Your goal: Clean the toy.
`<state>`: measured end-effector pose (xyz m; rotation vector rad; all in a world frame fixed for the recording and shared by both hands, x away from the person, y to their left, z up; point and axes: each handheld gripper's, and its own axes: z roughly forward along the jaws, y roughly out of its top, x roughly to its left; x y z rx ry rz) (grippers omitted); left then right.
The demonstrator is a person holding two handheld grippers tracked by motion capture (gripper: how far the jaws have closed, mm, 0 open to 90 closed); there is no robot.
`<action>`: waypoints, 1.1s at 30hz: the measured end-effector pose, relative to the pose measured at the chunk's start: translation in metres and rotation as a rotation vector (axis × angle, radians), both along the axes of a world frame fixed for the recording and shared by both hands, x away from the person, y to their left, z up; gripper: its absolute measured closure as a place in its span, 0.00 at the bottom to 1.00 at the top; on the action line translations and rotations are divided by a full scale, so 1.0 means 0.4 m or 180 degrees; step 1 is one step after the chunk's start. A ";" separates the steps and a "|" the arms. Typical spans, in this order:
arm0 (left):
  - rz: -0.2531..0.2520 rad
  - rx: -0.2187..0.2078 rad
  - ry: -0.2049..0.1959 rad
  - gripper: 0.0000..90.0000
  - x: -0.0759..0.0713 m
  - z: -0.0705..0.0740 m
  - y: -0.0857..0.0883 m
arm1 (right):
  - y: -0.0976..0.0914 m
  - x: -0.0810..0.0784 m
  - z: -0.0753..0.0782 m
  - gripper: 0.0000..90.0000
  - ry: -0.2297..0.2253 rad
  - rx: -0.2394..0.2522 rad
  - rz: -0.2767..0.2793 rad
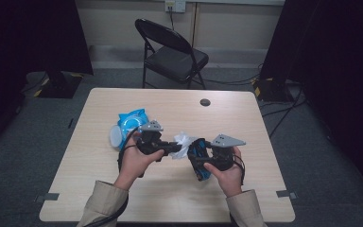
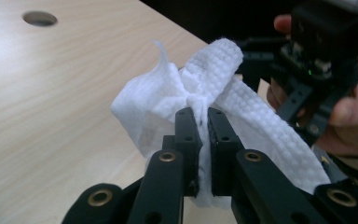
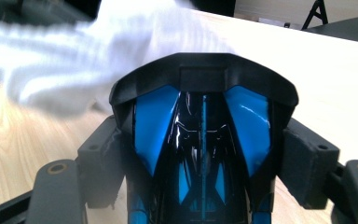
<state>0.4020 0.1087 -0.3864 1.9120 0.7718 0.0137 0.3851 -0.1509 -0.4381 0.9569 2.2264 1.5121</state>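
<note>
A blue and black toy car [image 3: 203, 135] sits between the jaws of my right gripper [image 3: 205, 154], whose pads [image 3: 307, 163] press on both its sides. In the high view the car [image 1: 199, 160] is held just above the table, right of centre. My left gripper [image 2: 204, 119] is shut on a bunched white wipe [image 2: 214, 65]. The wipe [image 1: 183, 141] hangs between the two grippers and lies against the car's upper end, where it shows as a white blur [image 3: 74, 56]. My left gripper [image 1: 176, 147] points right towards my right gripper [image 1: 201, 163].
A blue wipe packet [image 1: 131, 122] lies on the light wooden table [image 1: 99, 189] behind the left hand, with a pale round thing [image 1: 115, 137] beside it. A cable hole [image 1: 205, 102] is near the far edge. A black folding chair [image 1: 172, 52] stands beyond the table.
</note>
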 end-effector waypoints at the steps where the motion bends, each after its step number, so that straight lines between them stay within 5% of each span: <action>1: 0.0033 -0.0030 -0.0010 0.94 0.006 0.007 0.003 | 0.002 -0.002 0.001 0.29 0.0000 -0.0001 0.0005; 7: 0.0165 -0.0099 -0.0036 0.94 0.051 0.034 -0.010 | 0.018 -0.014 0.009 0.29 -0.0041 -0.0005 0.0098; 16: 0.0162 0.0025 0.0082 0.94 0.094 0.003 -0.078 | 0.031 -0.024 0.015 0.28 -0.0061 0.0054 0.0226; 22: 0.0077 0.0072 0.0105 0.94 0.086 -0.013 -0.102 | 0.030 -0.024 0.017 0.29 -0.0067 0.0031 0.0188; 33: -0.0015 0.0043 0.0044 0.94 0.055 -0.002 -0.083 | 0.009 -0.015 0.013 0.29 -0.0038 0.0049 0.0084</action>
